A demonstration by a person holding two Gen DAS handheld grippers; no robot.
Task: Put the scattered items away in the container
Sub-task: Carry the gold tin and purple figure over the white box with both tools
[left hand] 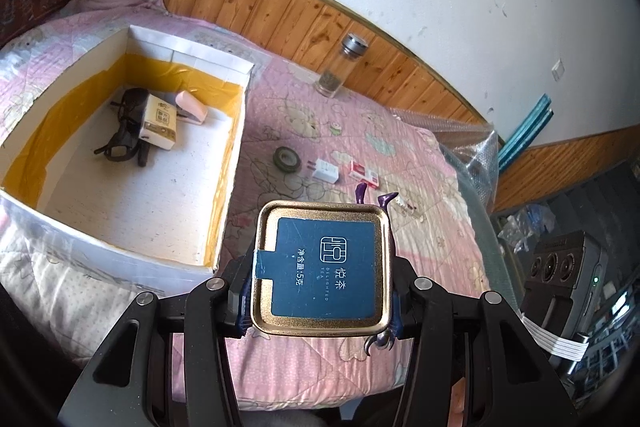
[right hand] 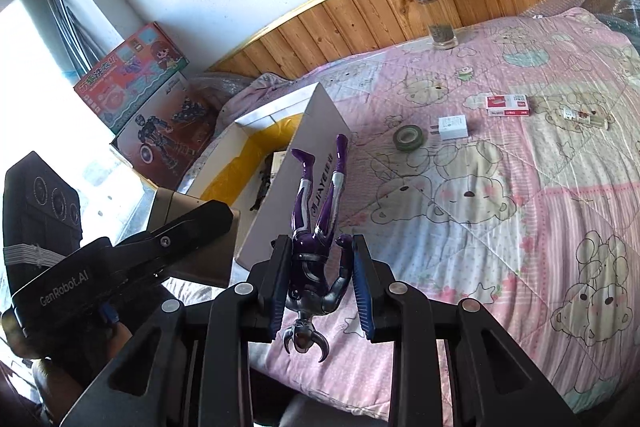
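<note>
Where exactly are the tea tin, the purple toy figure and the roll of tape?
tea tin [left hand: 324, 267]: left wrist view, on its blue label.
purple toy figure [right hand: 310, 247]: right wrist view, on its torso.
roll of tape [right hand: 409, 137]: right wrist view, on its ring.

Bed [right hand: 520, 227] under pink cartoon-bear quilt, wood panelling behind. On quilt: open white box [left hand: 224, 163] with yellow lining, at one side. Beside it, in a loose row: tape roll [right hand: 408, 138], white charger [right hand: 452, 127], red-and-white packet [right hand: 508, 105], small clear item [right hand: 586, 117]. Glass bottle [right hand: 440, 23] upright near the panelling, well apart from the row.
</note>
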